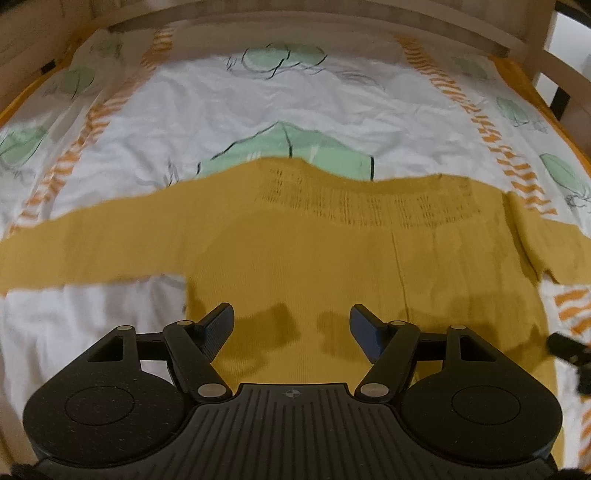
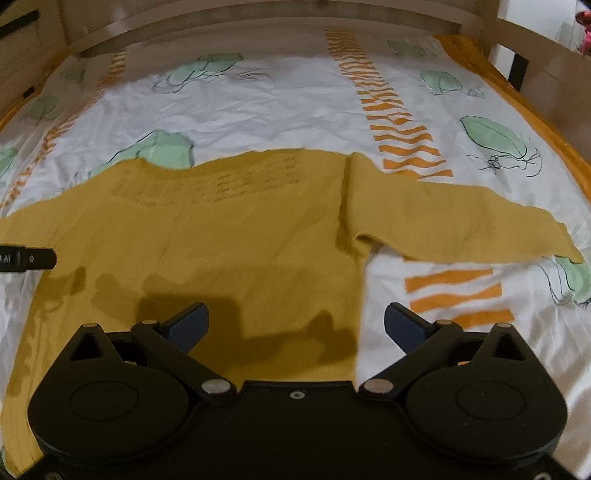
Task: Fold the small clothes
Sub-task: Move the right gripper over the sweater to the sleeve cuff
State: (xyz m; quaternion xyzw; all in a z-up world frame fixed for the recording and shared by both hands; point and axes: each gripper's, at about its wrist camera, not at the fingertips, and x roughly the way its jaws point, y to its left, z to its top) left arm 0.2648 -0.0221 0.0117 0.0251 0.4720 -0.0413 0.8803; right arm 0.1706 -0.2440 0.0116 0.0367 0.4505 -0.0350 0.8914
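Your left gripper (image 1: 291, 325) hangs over the lower body of the mustard sweater (image 1: 332, 251) with its jaws spread wide and nothing between them; its blue pads (image 1: 221, 328) throw shadows on the knit just ahead. Your right gripper (image 2: 295, 325) is likewise spread wide and empty, straddling the sweater's right side edge, so one finger sits over the yellow cloth and the other over the white bedsheet (image 2: 258, 103). The sweater lies flat on the sheet, neck end away from you, with an openwork yoke across the chest. Its left sleeve (image 1: 85, 247) stretches straight out to the side, while the right sleeve (image 2: 461, 225) runs outward at a slant with a fold at the shoulder. From the right wrist view the tip of your left gripper shows at the left border, over the sweater's far side. The sheet is wrinkled, printed with green leaves (image 2: 495, 136) and bands of orange stripes (image 2: 402, 136). A pale wooden bed frame (image 1: 332, 22) runs along the far side.
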